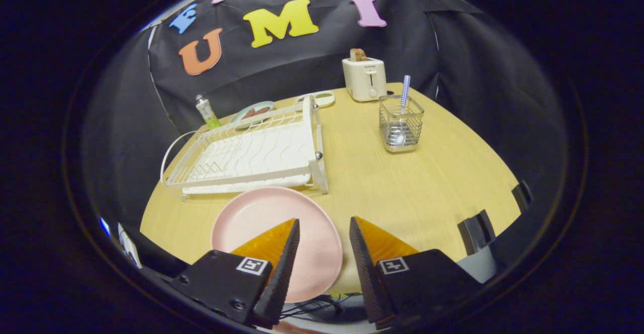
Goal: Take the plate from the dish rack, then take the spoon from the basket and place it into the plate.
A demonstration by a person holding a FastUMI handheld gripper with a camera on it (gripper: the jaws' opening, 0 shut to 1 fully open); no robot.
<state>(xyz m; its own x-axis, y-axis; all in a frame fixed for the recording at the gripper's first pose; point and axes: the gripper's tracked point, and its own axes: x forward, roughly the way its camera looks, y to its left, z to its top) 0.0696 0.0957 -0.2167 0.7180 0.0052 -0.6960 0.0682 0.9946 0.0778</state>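
**A:** Start at the far left. What stands there?

**B:** A small tube or bottle with a green lower part (207, 112), upright at the back edge of the wooden table (427, 183). Just beside it is a small dish (253, 111) with something reddish-brown in it; I cannot tell what.

**A:** And the dish rack?

**B:** The white dish rack (251, 155) sits in front of those two, with nothing standing in its wire slots. Behind its far corner is a pale tray or dish (322, 98) with something greenish in it, too small to make out.

**A:** Where is the plate?

**B:** The pink plate (271, 213) lies flat on the table, just in front of the rack's near rail. There is nothing in it.

**A:** What about the gripper?

**B:** The gripper (324, 228) hangs above the plate's near right part with its fingers spread and nothing between them. The left finger overlaps the plate; the right one lies just past the plate's rim, over bare table.

**A:** Further right?

**B:** A cream toaster (364, 78) at the back, with a slice of bread (358, 54) sticking out of it. In front of it and a little to the right is the wire basket (401, 125), well beyond the fingers. The spoon (403, 107) stands in it, bowl down, with its checked blue-and-white handle sticking up above the rim.
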